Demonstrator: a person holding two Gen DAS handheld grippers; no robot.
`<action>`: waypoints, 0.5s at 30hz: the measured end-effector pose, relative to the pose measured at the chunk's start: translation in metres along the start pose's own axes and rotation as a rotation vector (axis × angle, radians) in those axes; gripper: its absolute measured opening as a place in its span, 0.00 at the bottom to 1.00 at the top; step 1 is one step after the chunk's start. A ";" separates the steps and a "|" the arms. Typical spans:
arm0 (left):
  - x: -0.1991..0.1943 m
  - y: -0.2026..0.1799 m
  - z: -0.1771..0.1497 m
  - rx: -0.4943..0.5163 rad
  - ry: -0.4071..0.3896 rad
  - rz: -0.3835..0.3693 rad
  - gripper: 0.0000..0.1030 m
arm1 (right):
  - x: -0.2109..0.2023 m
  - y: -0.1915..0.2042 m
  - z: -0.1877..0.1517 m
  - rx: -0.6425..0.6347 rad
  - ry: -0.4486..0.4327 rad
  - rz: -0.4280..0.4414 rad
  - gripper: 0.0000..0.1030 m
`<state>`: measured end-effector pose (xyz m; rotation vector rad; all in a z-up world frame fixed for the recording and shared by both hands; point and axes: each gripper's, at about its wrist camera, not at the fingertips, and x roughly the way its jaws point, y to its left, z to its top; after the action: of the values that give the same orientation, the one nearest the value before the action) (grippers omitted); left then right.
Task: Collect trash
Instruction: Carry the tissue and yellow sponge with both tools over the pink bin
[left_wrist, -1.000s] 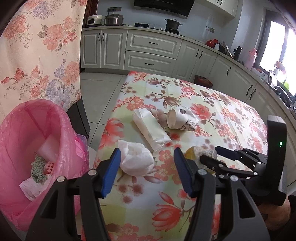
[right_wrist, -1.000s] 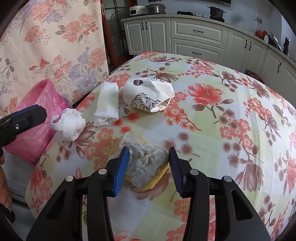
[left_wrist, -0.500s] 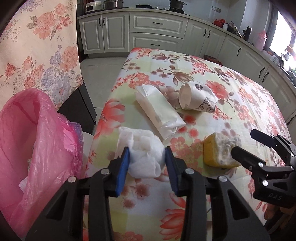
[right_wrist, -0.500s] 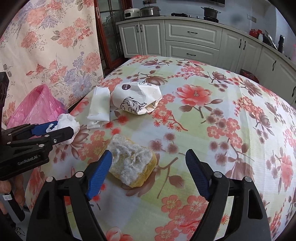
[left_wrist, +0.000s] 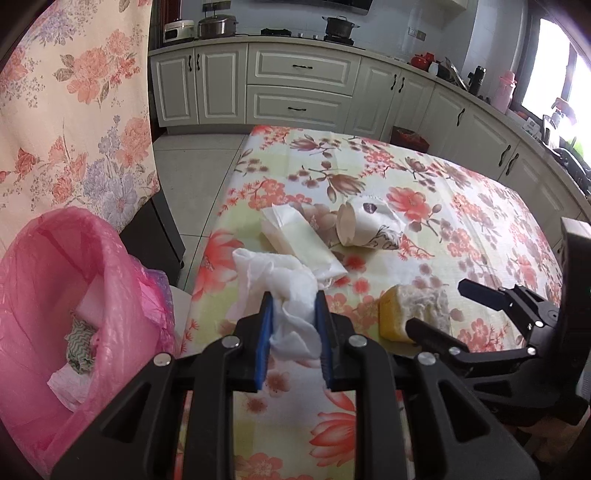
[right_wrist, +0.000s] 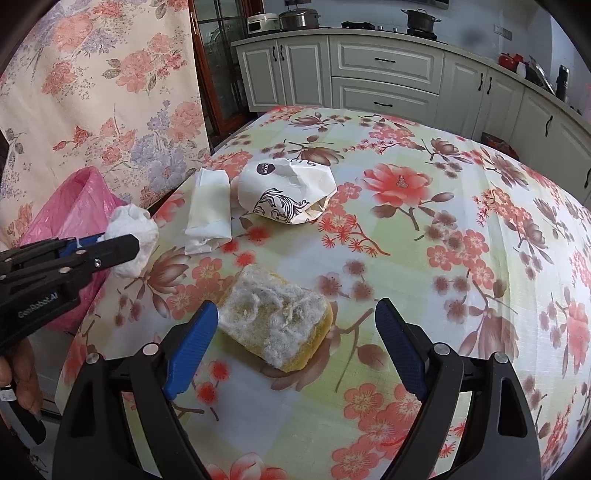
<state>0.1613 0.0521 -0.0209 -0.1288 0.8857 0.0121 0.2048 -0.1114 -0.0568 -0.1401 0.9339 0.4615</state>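
Tissue wad (left_wrist: 291, 291), white & crumpled, sits clamped between the blue pads of the left claw (left_wrist: 293, 317); its jaws have just been closing on it. Left claw tilts downward over the near left edge of the tabletop (left_wrist: 480, 206), the wad bulging out past the tips. In the right wrist view the same claw (right_wrist: 122, 240) comes in from the left w/ the wad (right_wrist: 133, 236) at its tip, and part of the person's hand (right_wrist: 18, 376) shows at the frame's lower left.

Right claw (right_wrist: 295, 332) also angles down, jaws wide apart after just opening, pads not touching anything. Sponge (right_wrist: 277, 321), yellow w/ a fuzzy whitish top, lies on the tabletop between those pads, nearer the left one. Seen from the left wrist, the sponge (left_wrist: 413, 310) is just right of the wad.

Beyond the wad: a flat white packet (left_wrist: 299, 240), then a crushed paper cup (left_wrist: 365, 225) on its side, just right of the packet's far end. Left of the wad, off the tabletop edge & lower, a bin w/ a pink bag (left_wrist: 74, 295) holds scraps already.
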 end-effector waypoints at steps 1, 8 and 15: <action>-0.003 0.000 0.002 0.001 -0.007 -0.002 0.21 | 0.002 0.002 0.001 -0.002 0.002 -0.002 0.79; -0.019 0.006 0.005 -0.015 -0.037 -0.013 0.21 | 0.019 0.014 0.001 -0.030 0.030 -0.023 0.79; -0.024 0.015 0.003 -0.035 -0.048 -0.012 0.21 | 0.022 0.015 0.000 -0.049 0.042 -0.036 0.65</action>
<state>0.1475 0.0686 -0.0018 -0.1655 0.8374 0.0193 0.2098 -0.0912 -0.0728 -0.2113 0.9597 0.4500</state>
